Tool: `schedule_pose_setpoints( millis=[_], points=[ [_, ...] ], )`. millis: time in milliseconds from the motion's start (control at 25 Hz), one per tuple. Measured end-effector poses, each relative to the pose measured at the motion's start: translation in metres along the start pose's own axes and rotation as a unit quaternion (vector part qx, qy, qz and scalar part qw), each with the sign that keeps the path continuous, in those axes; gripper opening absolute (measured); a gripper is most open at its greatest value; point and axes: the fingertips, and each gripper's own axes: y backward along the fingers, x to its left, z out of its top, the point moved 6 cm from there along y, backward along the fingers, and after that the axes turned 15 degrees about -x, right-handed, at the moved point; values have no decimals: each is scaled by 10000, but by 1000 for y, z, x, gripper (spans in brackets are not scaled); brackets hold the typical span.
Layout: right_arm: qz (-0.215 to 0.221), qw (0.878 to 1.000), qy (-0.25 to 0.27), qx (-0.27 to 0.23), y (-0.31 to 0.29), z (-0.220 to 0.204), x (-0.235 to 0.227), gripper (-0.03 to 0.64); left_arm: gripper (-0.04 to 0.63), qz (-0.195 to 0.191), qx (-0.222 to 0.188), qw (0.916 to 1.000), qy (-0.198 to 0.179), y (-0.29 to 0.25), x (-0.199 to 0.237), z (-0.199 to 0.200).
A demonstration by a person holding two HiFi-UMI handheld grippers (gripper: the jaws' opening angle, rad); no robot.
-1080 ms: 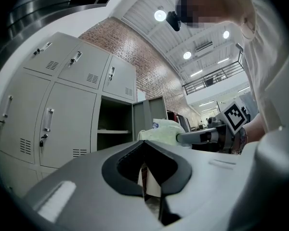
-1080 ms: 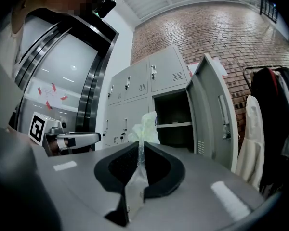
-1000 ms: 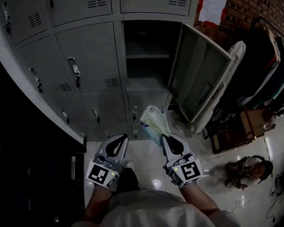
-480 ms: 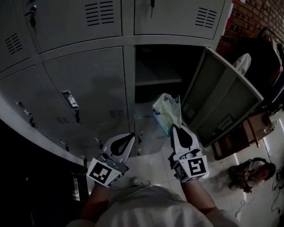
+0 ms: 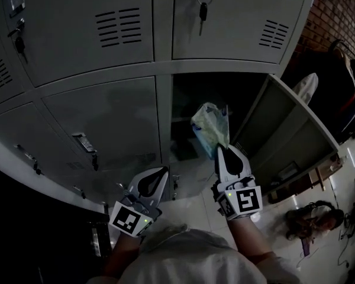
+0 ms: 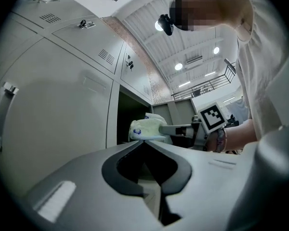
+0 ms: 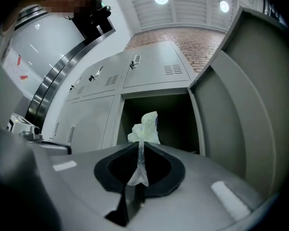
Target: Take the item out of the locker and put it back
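The right gripper (image 5: 227,150) has its fingers pressed together on a thin, crumpled edge of the pale green plastic bag (image 5: 210,126), which stands up above the tips in the air just in front of the dark open compartment of the locker (image 5: 188,97), not yet inside it. The left gripper (image 5: 161,171) hangs lower and to the side, fingers together with nothing between them. The main risk is that pinch: only a sliver of film is caught, so the bag could slide out and fall to the floor if it brushes the compartment's frame or the open door (image 5: 291,122) on the way in. The bulk of the bag also flops loosely above the tips and may snag on the upper edge of the opening. Letting go too early, near the front lip, could leave it to tumble back out. The right gripper view shows how narrow the caught strip is and that the bag lines up with the opening, which the head view cannot show. The head view alone shows both grippers together, and the left gripper view gives the bag's side profile against the opening.
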Motion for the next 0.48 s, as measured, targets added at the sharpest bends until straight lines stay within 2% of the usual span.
schedule_pose_setpoints(
  millis=[240, 480],
  points=[
    [123, 9970, 735, -215, -89, -2, -22, 18, -31, 125, 195, 9997, -35, 1, 4, -14],
    [92, 9970, 724, 240, -138, -28, -35, 21, -31, 307, 263, 9991, -83, 4, 12, -19]
  ],
)
